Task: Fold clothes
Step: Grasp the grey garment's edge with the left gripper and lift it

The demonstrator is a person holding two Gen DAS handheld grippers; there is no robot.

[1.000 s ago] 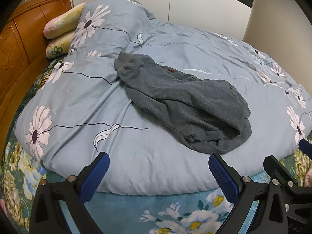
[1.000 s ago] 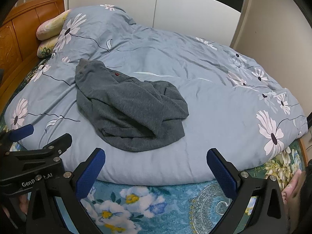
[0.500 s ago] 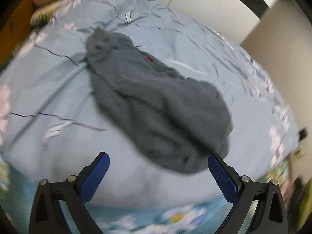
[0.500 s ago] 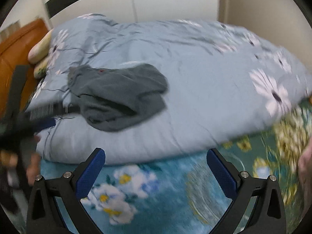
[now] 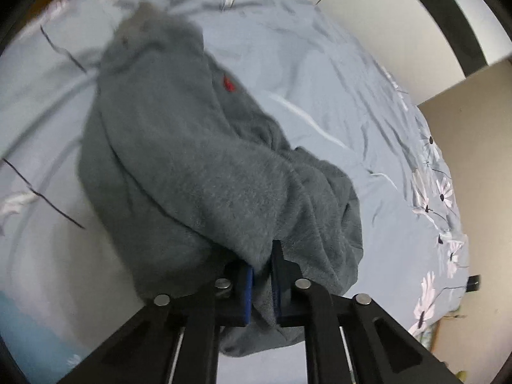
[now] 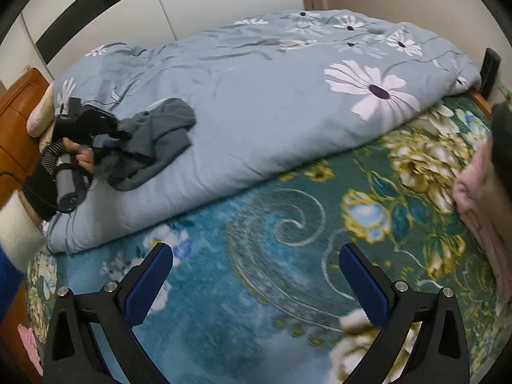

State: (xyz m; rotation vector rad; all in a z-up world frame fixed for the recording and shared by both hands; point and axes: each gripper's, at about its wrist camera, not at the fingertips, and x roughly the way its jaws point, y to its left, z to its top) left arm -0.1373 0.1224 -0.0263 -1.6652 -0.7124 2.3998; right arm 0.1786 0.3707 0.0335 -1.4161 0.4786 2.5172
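A crumpled dark grey garment with a small red mark lies on the pale blue flowered duvet. My left gripper is shut on the garment's near edge, grey cloth pinched between its blue pads. In the right wrist view the garment lies at the left of the duvet, with the left gripper at it. My right gripper is open and empty, low over the floral bedsheet, well right of the garment.
A wooden headboard and a pillow are at the far left. White wardrobe doors stand behind the bed. A pink cloth is at the right edge. A dark small object stands at the far corner.
My left gripper has moved forward onto the grey garment and shut on its near edge. My right gripper has swung right and low over the bedsheet and stays open.
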